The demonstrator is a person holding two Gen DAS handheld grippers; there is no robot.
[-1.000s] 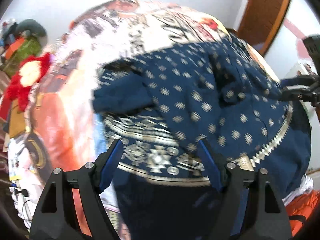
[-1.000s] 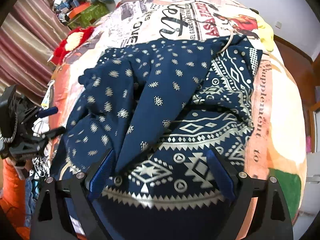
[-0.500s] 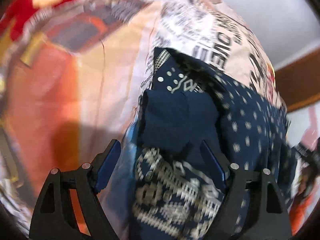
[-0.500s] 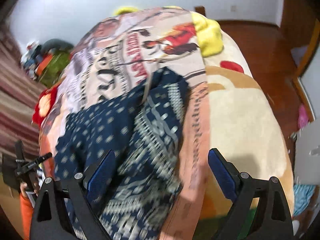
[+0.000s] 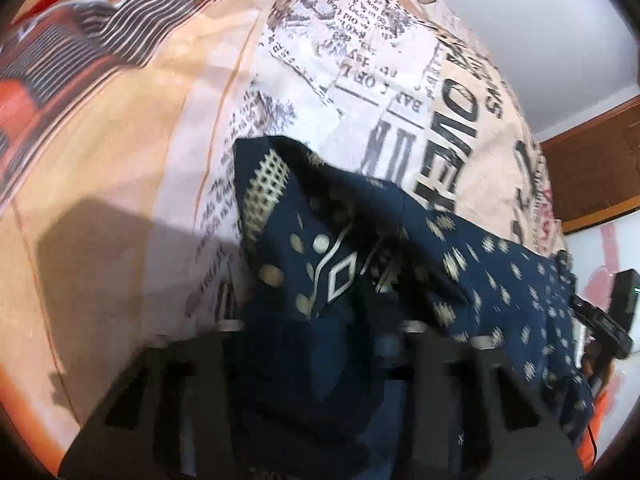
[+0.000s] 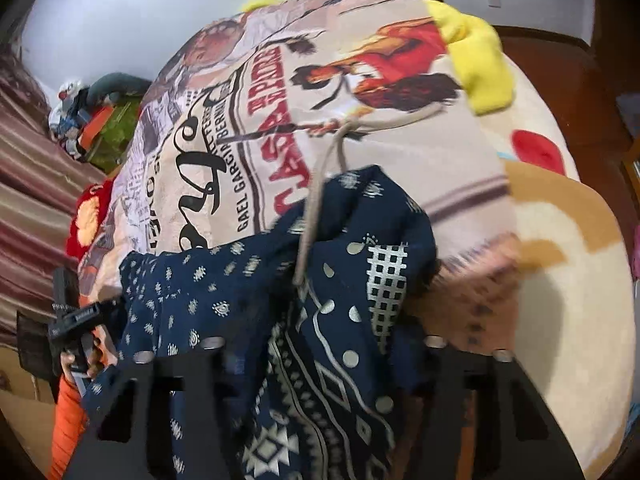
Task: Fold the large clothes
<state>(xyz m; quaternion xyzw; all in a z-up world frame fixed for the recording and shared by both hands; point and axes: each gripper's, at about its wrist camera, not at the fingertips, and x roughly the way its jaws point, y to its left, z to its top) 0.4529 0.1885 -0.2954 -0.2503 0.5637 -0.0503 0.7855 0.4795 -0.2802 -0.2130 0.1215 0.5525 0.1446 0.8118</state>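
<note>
A large navy garment with a silver pattern (image 5: pixel 472 264) lies rumpled on the printed bed cover (image 5: pixel 360 60). My left gripper (image 5: pixel 320 332) stands open with the garment's left waist corner lying between its spread fingers. In the right wrist view the same garment (image 6: pixel 224 292) shows, with a beige drawstring (image 6: pixel 316 200) trailing from the waist. My right gripper (image 6: pixel 320 348) stands open with the right waist corner between its fingers. The fingertips of both grippers are blurred and partly covered by cloth.
The bed cover (image 6: pixel 248 120) carries newspaper and poster prints. A yellow cloth (image 6: pixel 480 60) lies at the far end of the bed. Red cushion (image 6: pixel 86 220) and a clutter pile (image 6: pixel 92 116) sit at the left. Wooden floor lies to the right.
Both grippers have moved forward from the garment's hem area to its far waist corners, one on each side. Cloth now lies between the fingers of each. Jaws stay spread.
</note>
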